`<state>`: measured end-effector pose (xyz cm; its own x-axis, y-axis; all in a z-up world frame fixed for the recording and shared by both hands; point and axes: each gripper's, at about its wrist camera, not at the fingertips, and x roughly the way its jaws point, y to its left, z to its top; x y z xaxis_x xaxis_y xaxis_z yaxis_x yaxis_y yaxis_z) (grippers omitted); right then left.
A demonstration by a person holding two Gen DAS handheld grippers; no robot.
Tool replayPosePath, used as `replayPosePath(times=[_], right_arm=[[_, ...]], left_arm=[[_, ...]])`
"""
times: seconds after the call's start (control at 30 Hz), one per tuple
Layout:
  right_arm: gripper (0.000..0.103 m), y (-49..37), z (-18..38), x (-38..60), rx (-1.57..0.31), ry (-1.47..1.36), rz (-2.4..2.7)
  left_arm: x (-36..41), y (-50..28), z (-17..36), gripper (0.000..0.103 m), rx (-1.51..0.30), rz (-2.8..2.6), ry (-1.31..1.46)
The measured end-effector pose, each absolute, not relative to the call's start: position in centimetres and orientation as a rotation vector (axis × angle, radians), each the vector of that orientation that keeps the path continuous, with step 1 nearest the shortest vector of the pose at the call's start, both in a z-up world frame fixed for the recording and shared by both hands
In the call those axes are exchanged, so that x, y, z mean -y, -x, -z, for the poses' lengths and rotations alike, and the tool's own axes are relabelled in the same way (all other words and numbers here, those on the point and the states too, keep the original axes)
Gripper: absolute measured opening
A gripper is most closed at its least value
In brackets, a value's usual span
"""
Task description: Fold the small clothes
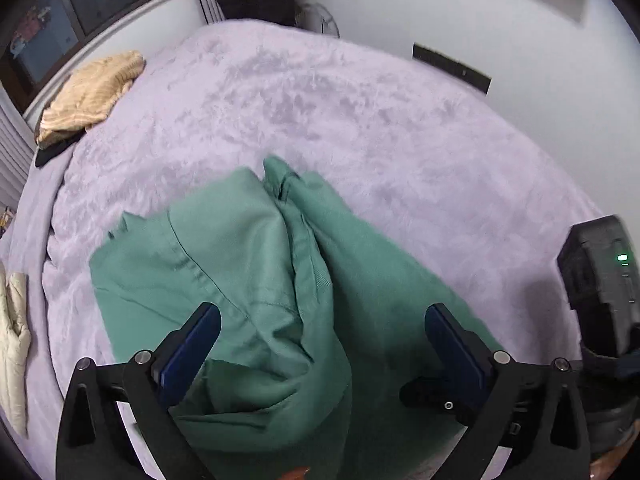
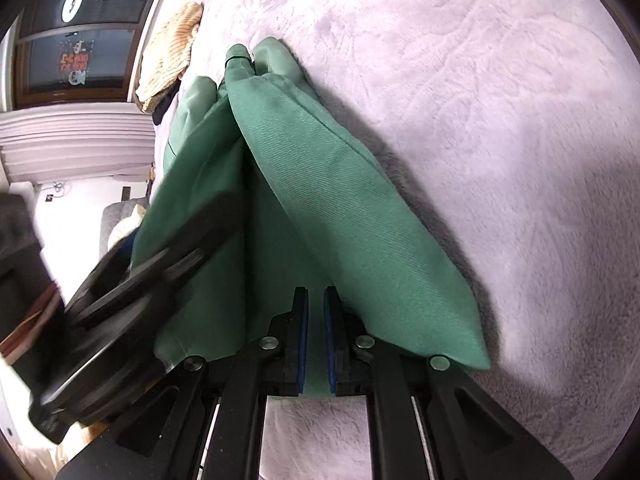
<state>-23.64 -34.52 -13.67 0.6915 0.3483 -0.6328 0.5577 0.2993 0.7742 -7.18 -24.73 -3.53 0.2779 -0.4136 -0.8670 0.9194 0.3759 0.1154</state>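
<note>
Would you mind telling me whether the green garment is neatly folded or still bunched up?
Bunched, not neatly folded: the green garment rises in loose ridges off the lilac blanket, one edge pinched in the right claw.

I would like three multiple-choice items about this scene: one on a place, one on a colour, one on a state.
1. Where does the green garment lie?
A. on the lilac blanket
B. on a chair
C. in a basket

2. What colour is the folded cloth near the window?
A. red
B. tan
C. blue

3. How is the left gripper?
A. shut on the garment
B. open
C. out of view

Key: 1 A, blanket surrounds it; 2 B, striped tan; 3 B, fingers wide apart. The right gripper pinches the garment.
</note>
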Motion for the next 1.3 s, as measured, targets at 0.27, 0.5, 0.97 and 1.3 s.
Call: replayPosePath(times=[0.27, 0.5, 0.97, 1.3], right_arm=[[0.071, 23.9, 12.4, 36.9, -0.618, -1.484, 0.040], [0.071, 15.7, 11.0, 37.9, -0.753, -1.374, -0.084], [0.007, 5.7, 3.0, 35.6, -0.813, -0.904, -0.028], [0.049, 11.4, 6.6, 38.2, -0.969, -1.028, 0.235]], left_arm=[[18.7, 2.5, -2.2, 0.102, -0.824, 0.903, -0.506], [12.7, -6.6, 3.4, 0.102, -0.970, 0.570, -0.454], [11.2, -8.6, 6.8, 0.102, -1.087, 0.495, -0.350], [13.6, -7.1, 8.2, 0.102, -1.109, 0.550, -0.456]])
